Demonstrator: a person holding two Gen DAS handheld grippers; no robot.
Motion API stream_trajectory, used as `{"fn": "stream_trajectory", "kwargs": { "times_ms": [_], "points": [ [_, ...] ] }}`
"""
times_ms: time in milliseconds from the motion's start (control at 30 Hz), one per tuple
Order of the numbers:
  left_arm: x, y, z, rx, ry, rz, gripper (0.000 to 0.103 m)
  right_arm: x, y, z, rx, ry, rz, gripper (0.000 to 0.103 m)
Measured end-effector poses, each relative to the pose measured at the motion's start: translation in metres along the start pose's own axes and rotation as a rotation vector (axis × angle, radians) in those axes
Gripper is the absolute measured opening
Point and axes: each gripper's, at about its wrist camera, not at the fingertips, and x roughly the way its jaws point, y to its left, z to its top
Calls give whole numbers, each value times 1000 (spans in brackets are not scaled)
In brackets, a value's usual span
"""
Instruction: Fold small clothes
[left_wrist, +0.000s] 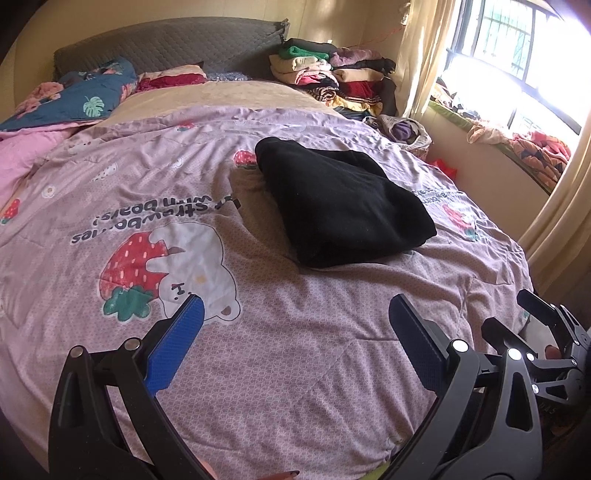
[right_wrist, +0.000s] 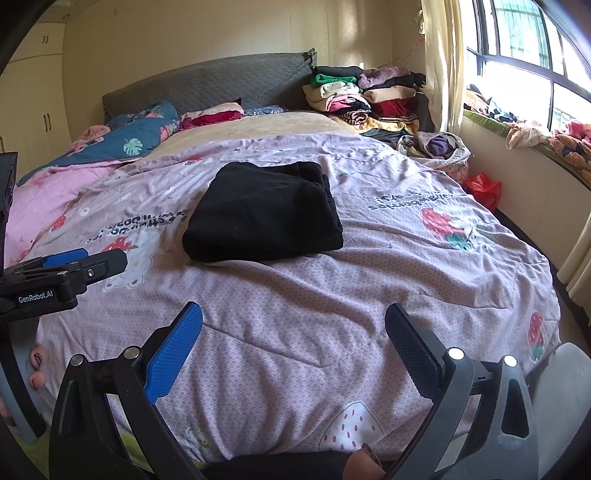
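Bedroom, bed w/ strawberry-print quilt (right_wrist: 369, 280): black folded garment (right_wrist: 262, 214), soft, limp, light—pinch near-edge corners; left gripper (left_wrist: 295, 332) & right gripper (right_wrist: 293, 336) jaws open, empty.

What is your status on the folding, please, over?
Left gripper and right gripper both open, jaws empty, hovering over the quilt. Black garment lies folded mid-bed, untouched. Nothing between jaws and garment.

black garment (left_wrist: 343, 203), strawberry-print lilac quilt (left_wrist: 295, 350)
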Motion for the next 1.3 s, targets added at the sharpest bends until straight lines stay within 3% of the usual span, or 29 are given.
{"fn": "stream_trajectory", "kwargs": {
  "times_ms": [1300],
  "points": [
    [-5, 1, 0, -2, 1, 19, 94, -1, 0, -1, 9, 6, -1, 99]
  ]
}}
